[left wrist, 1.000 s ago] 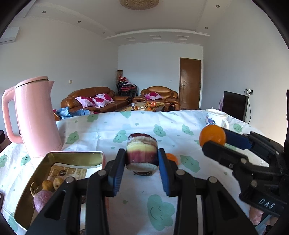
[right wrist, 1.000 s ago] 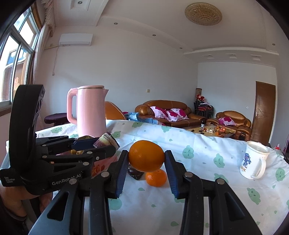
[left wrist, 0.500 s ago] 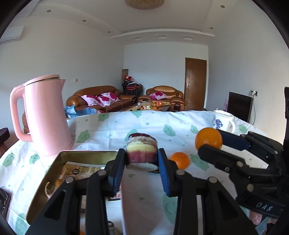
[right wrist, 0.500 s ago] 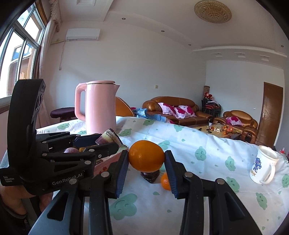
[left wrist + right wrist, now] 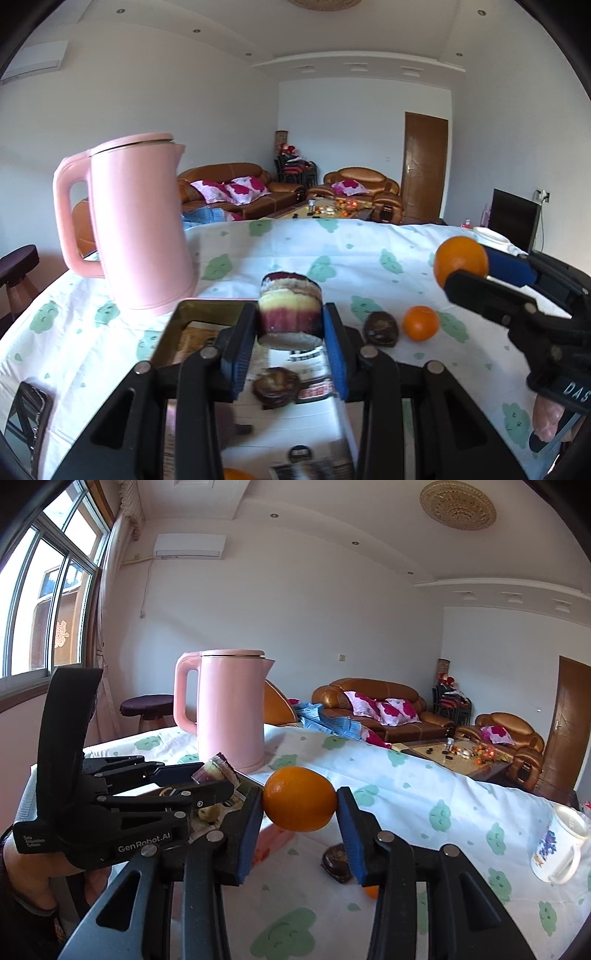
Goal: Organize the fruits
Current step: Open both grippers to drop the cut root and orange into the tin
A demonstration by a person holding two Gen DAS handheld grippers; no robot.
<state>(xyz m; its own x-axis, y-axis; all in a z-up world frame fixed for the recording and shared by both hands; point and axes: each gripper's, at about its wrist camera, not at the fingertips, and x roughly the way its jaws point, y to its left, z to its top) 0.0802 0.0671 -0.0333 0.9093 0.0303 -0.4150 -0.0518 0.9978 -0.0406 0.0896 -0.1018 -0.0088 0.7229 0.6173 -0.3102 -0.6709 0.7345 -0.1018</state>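
Left wrist view: the left gripper (image 5: 290,328) clamps a purple-and-yellow layered fruit chunk (image 5: 289,309) above the gold metal tin (image 5: 173,325); the right gripper (image 5: 299,827) pinches a round orange (image 5: 299,799). Neither is placed; a small tangerine (image 5: 420,322) waits beyond.

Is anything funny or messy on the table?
Mostly tidy. Two fruits lie loose on the cloth, outside the tin: a small orange and a dark, wrinkly fruit beside it. Nothing is spilled.

Clamped orange (image 5: 299,799), striped fruit slice (image 5: 289,310)
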